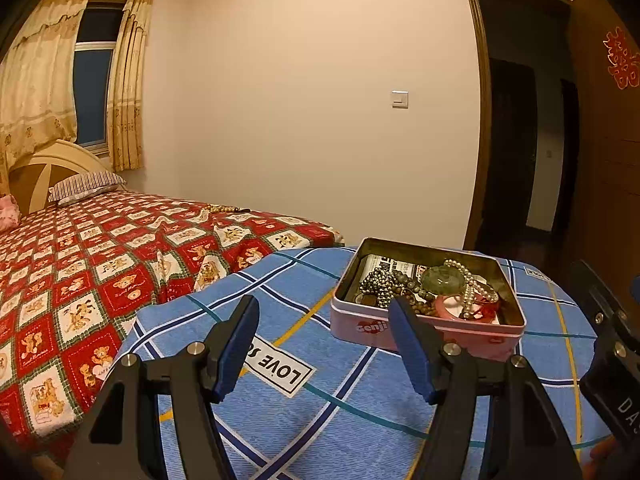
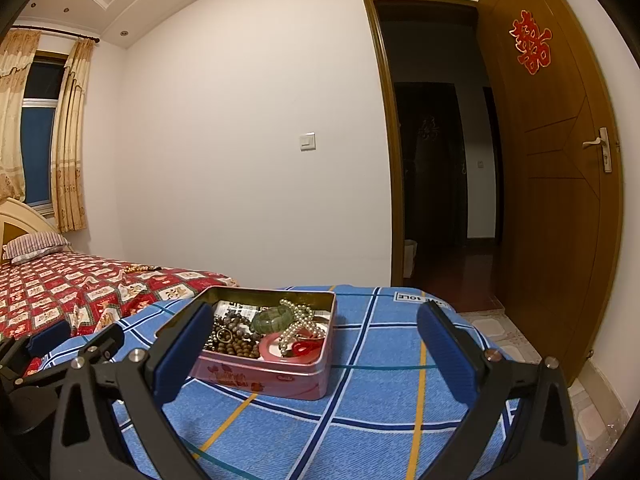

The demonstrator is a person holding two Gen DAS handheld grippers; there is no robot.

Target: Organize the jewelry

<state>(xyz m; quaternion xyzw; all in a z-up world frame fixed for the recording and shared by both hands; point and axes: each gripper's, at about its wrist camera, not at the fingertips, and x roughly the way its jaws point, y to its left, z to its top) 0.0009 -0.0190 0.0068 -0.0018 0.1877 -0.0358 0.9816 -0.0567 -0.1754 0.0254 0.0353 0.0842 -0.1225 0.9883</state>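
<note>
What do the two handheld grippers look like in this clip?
Both the left gripper and right gripper share one design: black angular linkage arms joined by silver round pins, ending in flat blue textured fingers. White lettering marks one black body; no cables or sleeves show.

Your tin (image 2: 276,376) is pink on the outside with red markings, and dull gold inside. In it you have a string of white pearls (image 2: 296,320), a pale green bangle (image 2: 272,318), a pink ring (image 2: 272,346), a clear red piece (image 2: 304,348), brown wooden beads (image 2: 236,346) and dark metallic beads (image 1: 378,282). The cloth (image 2: 380,380) under the tin is blue, crossed by navy, white, yellow and teal lines into a check. The bedspread (image 1: 80,280) beyond is a red and white check with bear pictures. Your fingers (image 2: 448,352) are black with blue pads. The pillow (image 1: 86,184) is striped, the curtains (image 1: 40,80) beige with a floral print, and the door (image 2: 552,160) brown with a red paper emblem (image 2: 532,42).
</note>
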